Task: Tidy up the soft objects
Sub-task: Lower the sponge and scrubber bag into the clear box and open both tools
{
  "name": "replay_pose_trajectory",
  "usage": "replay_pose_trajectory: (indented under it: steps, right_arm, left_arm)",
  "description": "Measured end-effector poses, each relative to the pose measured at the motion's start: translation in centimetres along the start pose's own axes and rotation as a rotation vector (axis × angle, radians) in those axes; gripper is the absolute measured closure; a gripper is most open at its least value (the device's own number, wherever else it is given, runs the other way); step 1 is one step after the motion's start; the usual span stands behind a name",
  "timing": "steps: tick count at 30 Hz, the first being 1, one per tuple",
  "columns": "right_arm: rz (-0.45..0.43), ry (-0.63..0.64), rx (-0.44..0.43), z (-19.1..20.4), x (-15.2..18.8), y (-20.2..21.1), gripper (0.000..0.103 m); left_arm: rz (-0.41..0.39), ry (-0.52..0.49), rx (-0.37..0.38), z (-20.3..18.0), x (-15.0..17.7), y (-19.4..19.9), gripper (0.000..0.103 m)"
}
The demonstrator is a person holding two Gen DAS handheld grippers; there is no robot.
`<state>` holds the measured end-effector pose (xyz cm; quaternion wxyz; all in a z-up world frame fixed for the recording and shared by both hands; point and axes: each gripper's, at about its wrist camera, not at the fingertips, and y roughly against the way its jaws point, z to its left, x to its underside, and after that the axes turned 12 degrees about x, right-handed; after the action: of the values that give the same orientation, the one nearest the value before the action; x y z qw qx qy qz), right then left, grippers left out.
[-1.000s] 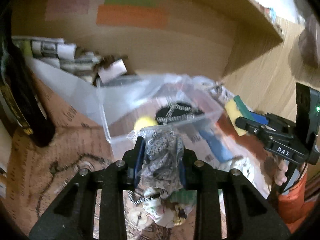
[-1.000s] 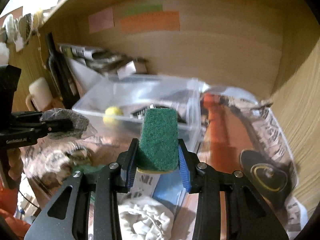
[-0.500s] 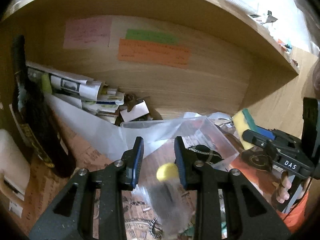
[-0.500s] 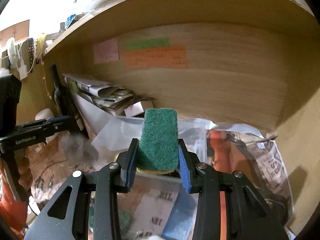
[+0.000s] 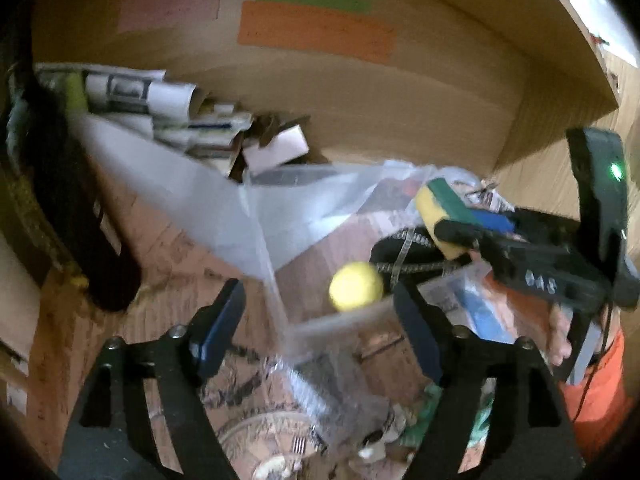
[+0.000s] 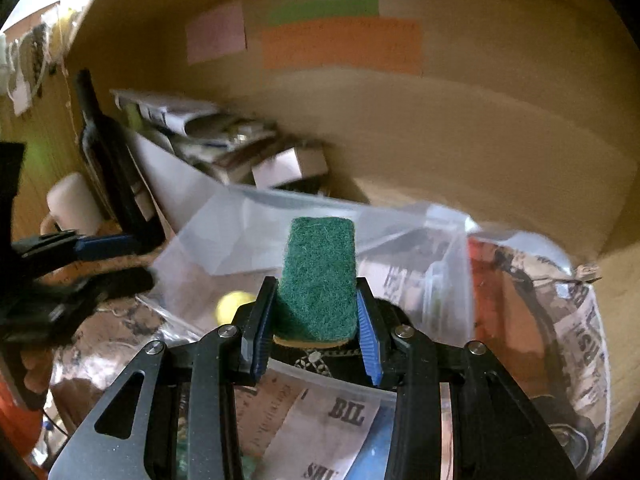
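A clear plastic bin stands on the shelf, with a yellow ball and a black chained item inside. My left gripper is open and empty, just before the bin's near wall. A clear bag with a grey speckled object lies blurred below it, outside the bin. My right gripper is shut on a green-and-yellow sponge and holds it over the bin. The sponge also shows in the left wrist view. The ball shows in the right wrist view.
A dark bottle stands at the left, with a white mug beside it. Rolled papers and small boxes lie against the back wall. Newspaper covers the shelf floor at the right. Coloured notes are stuck on the wall.
My left gripper has opened wide and let go of the bagged grey object, which has dropped below it. My right gripper, still holding the sponge, has moved over the bin.
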<state>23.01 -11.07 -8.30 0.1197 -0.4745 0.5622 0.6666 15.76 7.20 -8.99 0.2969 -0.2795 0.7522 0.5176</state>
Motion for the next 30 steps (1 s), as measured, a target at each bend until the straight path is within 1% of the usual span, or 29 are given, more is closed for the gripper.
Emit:
replay_pose_trajectory:
  steps: [3, 7, 10, 11, 13, 14, 15, 18, 19, 22, 24, 27, 30]
  right_arm:
    - [0.033, -0.002, 0.001, -0.2, 0.2, -1.0, 0.069]
    - [0.081, -0.005, 0.000, -0.2, 0.6, -2.2, 0.069]
    - [0.103, -0.001, 0.005, -0.1, 0.9, -2.7, 0.069]
    - [0.107, 0.001, 0.007, 0.0, 0.9, -2.8, 0.069]
    - [0.113, 0.008, 0.010, 0.3, 1.0, -2.9, 0.069]
    - [0.112, 0.011, 0.012, 0.3, 1.1, -2.9, 0.069]
    - [0.110, 0.015, 0.016, 0.3, 1.1, -2.9, 0.069]
    - [0.108, 0.021, 0.020, 0.4, 1.1, -2.8, 0.068]
    - [0.108, 0.020, 0.020, 0.3, 1.0, -2.8, 0.068]
    - [0.108, 0.019, 0.026, 0.2, 1.0, -2.7, 0.065]
    - [0.102, 0.018, 0.029, 0.1, 1.1, -2.4, 0.055]
    - [0.084, 0.020, 0.033, 0.0, 1.1, -1.8, 0.046]
    - [0.061, 0.021, 0.037, -0.1, 1.1, -0.8, 0.046]
  left_arm:
    - [0.059, -0.004, -0.001, 0.0, 1.6, -0.5, 0.026]
    - [0.159, 0.011, 0.026, -0.1, 3.6, -2.1, 0.025]
    - [0.201, 0.028, 0.049, 0.1, 4.7, -3.1, 0.027]
    - [0.209, 0.037, 0.058, 0.1, 5.1, -3.3, 0.030]
    - [0.225, 0.059, 0.077, 0.4, 5.5, -3.7, 0.047]
    - [0.227, 0.063, 0.078, 0.4, 5.7, -3.8, 0.050]
    - [0.222, 0.068, 0.079, 0.5, 5.6, -3.8, 0.053]
    - [0.206, 0.067, 0.085, 0.5, 5.7, -3.0, 0.068]
    - [0.197, 0.061, 0.082, 0.3, 5.6, -2.5, 0.071]
    - [0.173, 0.038, 0.070, -0.1, 5.3, -1.2, 0.074]
    - [0.145, 0.015, 0.068, -0.6, 5.1, 0.3, 0.074]
    - [0.093, -0.016, 0.064, -1.3, 4.2, 2.3, 0.074]
    - [0.032, -0.033, 0.062, -1.8, 2.9, 4.0, 0.074]
